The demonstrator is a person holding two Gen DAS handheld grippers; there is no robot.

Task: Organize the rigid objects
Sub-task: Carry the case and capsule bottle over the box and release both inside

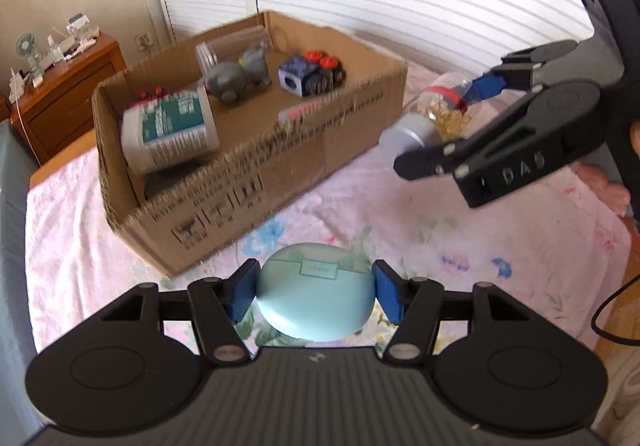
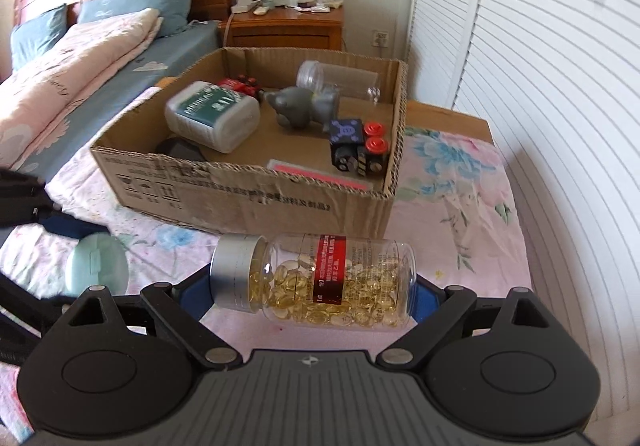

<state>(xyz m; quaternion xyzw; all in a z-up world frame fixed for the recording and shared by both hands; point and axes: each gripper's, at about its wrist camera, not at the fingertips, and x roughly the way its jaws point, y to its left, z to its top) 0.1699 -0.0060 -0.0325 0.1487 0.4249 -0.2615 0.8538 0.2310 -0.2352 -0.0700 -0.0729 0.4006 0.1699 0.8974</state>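
The left gripper (image 1: 316, 296) pinches a pale mint earbud case (image 1: 316, 302) between its blue pads, above the floral bedsheet (image 1: 500, 230) just in front of the cardboard box (image 2: 256, 202), while the right gripper (image 2: 312, 294) clamps a clear capsule bottle (image 2: 320, 282) endwise, silver cap to base, lying sideways. The rounded, smooth case could squirt out of that narrow pinch if the hand tilts, and the bottle, held only by its ends, may pivot or slip and hit the box's near wall instead of clearing it
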